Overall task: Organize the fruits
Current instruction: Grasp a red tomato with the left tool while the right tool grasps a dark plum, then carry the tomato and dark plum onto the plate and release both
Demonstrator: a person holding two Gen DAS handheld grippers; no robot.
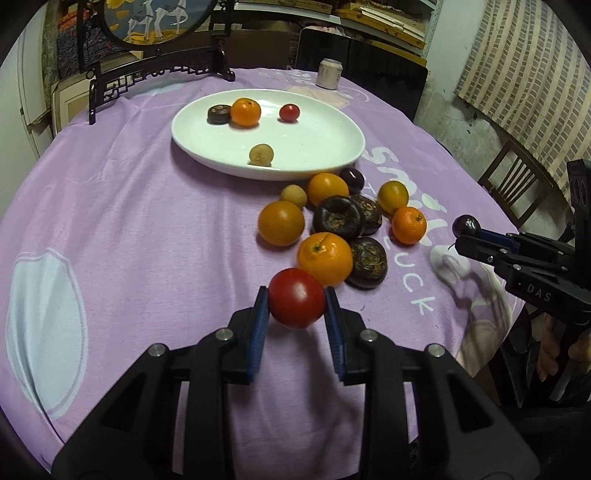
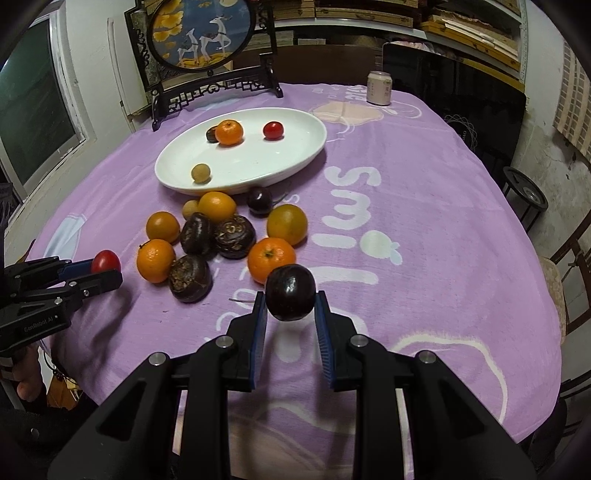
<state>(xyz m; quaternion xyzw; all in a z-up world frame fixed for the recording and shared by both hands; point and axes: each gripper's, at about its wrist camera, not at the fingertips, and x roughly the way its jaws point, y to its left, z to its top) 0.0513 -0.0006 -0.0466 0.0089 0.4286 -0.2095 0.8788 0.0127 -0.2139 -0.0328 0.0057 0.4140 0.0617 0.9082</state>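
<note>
My left gripper [image 1: 296, 308] is shut on a red tomato [image 1: 296, 297] and holds it above the purple cloth, near the fruit pile [image 1: 334, 221]. My right gripper [image 2: 290, 308] is shut on a dark plum [image 2: 290, 291], also above the cloth. Each gripper shows in the other's view: the right one with the plum [image 1: 466, 225] at the right, the left one with the tomato [image 2: 106, 261] at the left. The white oval plate [image 1: 325, 147] holds an orange, a dark fruit, a small tomato and a pale round fruit. Several oranges, dark wrinkled fruits, a plum and a pale fruit lie between plate and grippers.
A pink can [image 1: 329, 74] stands at the table's far edge. A black carved stand with a round painted panel [image 2: 201, 33] stands at the back left. A wooden chair [image 1: 517, 188] is to the right of the table, and a black panel [image 2: 454, 96] is behind it.
</note>
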